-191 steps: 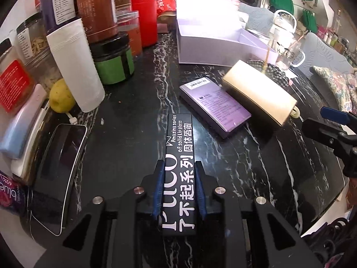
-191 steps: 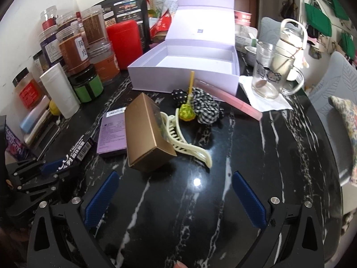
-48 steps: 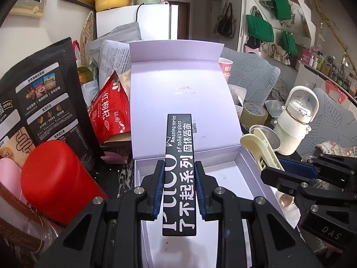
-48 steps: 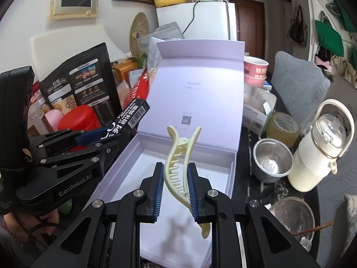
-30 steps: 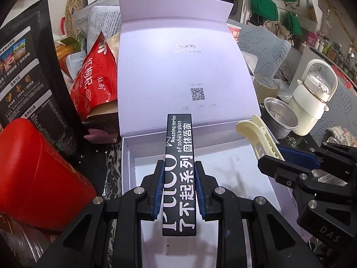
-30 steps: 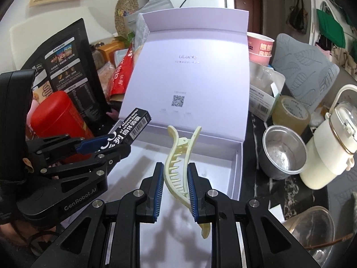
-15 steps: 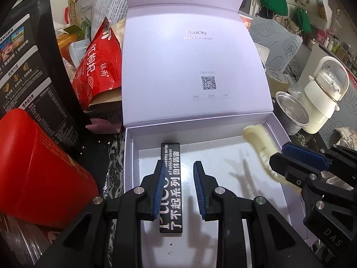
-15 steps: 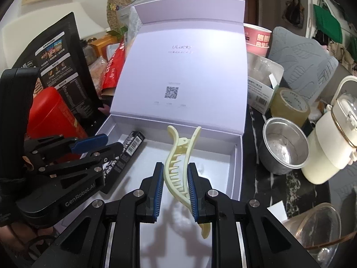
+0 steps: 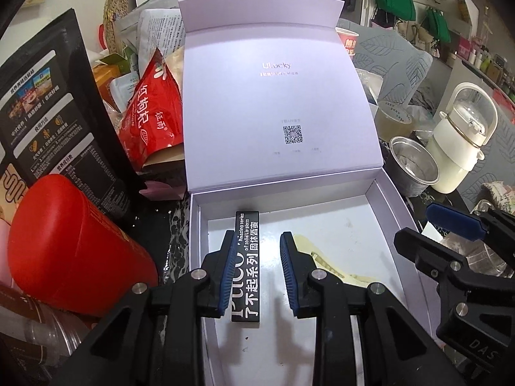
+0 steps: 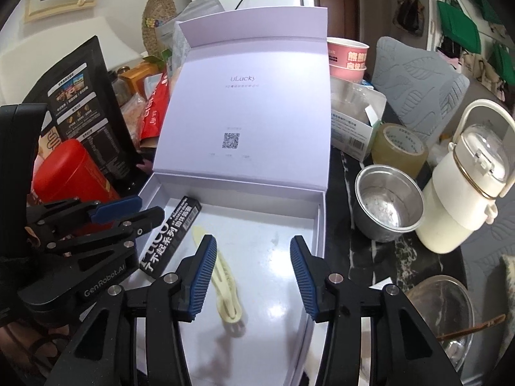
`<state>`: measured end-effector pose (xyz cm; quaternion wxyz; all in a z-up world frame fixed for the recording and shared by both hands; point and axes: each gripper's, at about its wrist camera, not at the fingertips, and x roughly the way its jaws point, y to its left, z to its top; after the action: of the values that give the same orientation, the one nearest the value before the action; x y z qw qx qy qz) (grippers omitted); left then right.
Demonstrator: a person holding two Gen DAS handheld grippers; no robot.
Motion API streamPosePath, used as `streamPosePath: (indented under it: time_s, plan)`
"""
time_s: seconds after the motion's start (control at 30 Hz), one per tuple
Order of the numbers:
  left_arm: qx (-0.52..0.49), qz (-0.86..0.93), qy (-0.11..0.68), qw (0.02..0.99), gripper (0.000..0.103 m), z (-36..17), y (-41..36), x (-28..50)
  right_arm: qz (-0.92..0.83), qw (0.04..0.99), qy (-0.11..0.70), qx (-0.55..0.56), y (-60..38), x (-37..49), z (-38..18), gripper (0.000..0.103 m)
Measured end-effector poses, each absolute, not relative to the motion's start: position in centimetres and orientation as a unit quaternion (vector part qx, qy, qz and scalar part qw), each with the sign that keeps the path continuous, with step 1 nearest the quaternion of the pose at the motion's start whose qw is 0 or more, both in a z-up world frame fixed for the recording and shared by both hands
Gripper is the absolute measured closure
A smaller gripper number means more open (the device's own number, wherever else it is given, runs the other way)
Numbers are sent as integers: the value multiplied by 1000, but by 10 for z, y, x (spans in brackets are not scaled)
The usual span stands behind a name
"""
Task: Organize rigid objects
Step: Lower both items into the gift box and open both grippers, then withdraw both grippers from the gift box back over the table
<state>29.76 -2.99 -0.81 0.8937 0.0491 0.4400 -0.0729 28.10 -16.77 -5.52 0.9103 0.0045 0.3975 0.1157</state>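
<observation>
The open lavender gift box [image 9: 391, 196] [image 10: 317, 225] has its lid standing up behind it. A long black lip-gloss box [image 9: 246, 267] [image 10: 170, 234] lies flat on the box floor at the left. A cream hair claw clip [image 9: 328, 267] [image 10: 225, 286] lies beside it near the middle. My left gripper [image 9: 257, 273] is open above the black box, its pads apart from it. My right gripper [image 10: 254, 276] is open above the box floor, with the clip under its left finger. Both are empty.
A red canister [image 9: 74, 251] [image 10: 70, 173] and a black snack bag [image 9: 48, 112] stand left of the box. A steel cup [image 10: 388, 206], a white kettle bottle [image 10: 466, 193], a tape roll [image 10: 399, 148] and a glass bowl [image 10: 441, 308] stand to the right.
The left gripper opened and left the black box lying in the gift box. The right gripper opened and the claw clip dropped onto the box floor.
</observation>
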Motion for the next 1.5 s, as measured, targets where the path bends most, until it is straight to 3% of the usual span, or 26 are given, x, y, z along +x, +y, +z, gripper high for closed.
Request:
streamPosePath:
  time_s: [1.0, 1.07, 1.1, 1.13, 1.5]
  plan:
    - [33, -66, 373, 925, 75, 76, -14, 207, 109, 940, 322, -17, -170, 183, 21, 55]
    - [32, -65, 368, 927, 56, 79, -14, 199, 108, 942, 318, -19, -170, 175, 24, 53]
    - [31, -64, 365, 928, 27, 81, -13, 195, 106, 943, 315, -20, -170, 170, 26, 53]
    - [29, -64, 357, 931, 8, 84, -12, 189, 106, 944, 313, -22, -171, 166, 27, 53]
    - [38, -59, 340, 938, 7, 97, -11, 143, 101, 949, 299, -21, -177, 123, 32, 43]
